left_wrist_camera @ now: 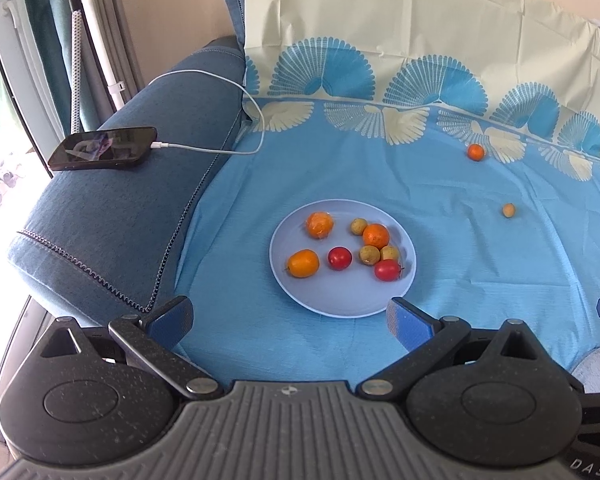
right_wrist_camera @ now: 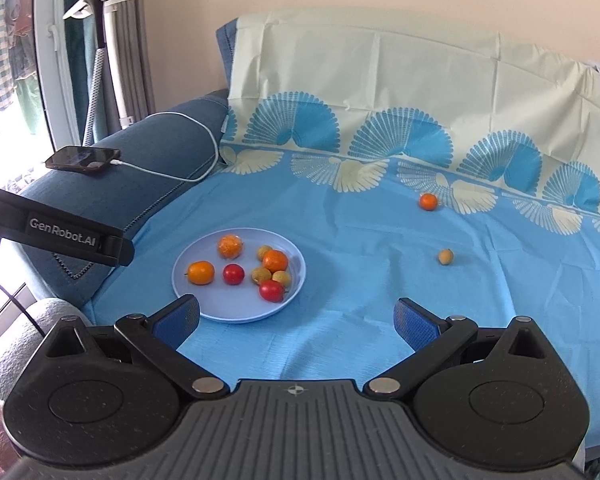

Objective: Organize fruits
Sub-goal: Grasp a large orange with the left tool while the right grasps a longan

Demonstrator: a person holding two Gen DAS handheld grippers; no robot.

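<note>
Right up front, both of our grippers are spread wide and carrying nothing: the left gripper (left_wrist_camera: 290,318) hangs just short of the near rim of the round pale-blue plastic plate (left_wrist_camera: 342,300), and the right gripper (right_wrist_camera: 296,320) sits a bit to the plate's right over the light-blue patterned bedsheet (right_wrist_camera: 360,340). On the plate we've got eight fruits already: three oranges, two red ones and three small yellowish ones, loosely clustered.

Further out to the right, well apart from the plate, a small tan round fruit (right_wrist_camera: 445,257) sits alone on the sheet, and beyond it, near the fan-print border, a small orange mandarin-like fruit (right_wrist_camera: 428,201).

Looks to us like those two strays are what's left. We'd take the tan one first with the right gripper since it's closer. Come down from above with the jaws straddling it, because the soft sheet lets round fruit roll. Squeeze gently, then set it into the plate's bare near side.
</note>
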